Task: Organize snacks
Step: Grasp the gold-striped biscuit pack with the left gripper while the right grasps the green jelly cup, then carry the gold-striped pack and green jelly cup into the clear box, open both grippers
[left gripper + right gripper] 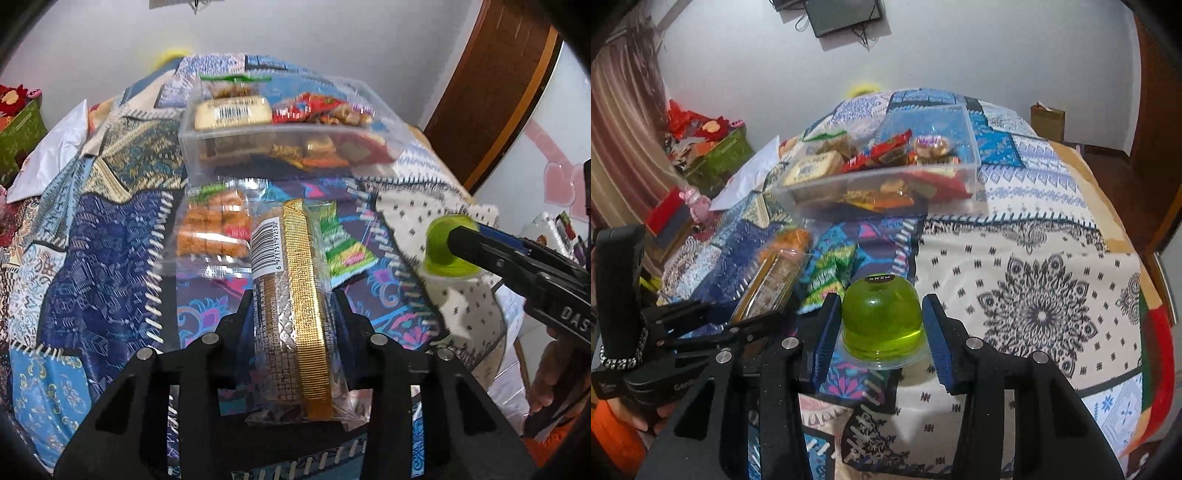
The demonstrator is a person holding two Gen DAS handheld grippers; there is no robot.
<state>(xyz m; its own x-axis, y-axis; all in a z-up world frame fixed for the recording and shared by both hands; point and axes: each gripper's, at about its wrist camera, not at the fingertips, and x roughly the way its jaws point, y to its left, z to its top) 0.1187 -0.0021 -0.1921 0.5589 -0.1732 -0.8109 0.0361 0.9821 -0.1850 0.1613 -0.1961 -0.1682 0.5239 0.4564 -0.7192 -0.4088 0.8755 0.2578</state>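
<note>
My left gripper (293, 295) is shut on a clear biscuit pack with a gold tray (295, 295), held above the patterned bedspread; the pack also shows in the right wrist view (768, 284). My right gripper (881, 325) is open around a green jelly cup (881, 321) that rests on the bedspread, with a gap at each pad. The cup also shows in the left wrist view (448, 245). A clear plastic box (280, 136) holding several snacks stands farther back, also in the right wrist view (886, 181).
An orange snack bag (214, 225) and a green packet (340, 243) lie on the bedspread before the box. A white pillow (55, 147) lies at the left. A wooden door (495, 92) stands at the right. The bed edge drops off at the right.
</note>
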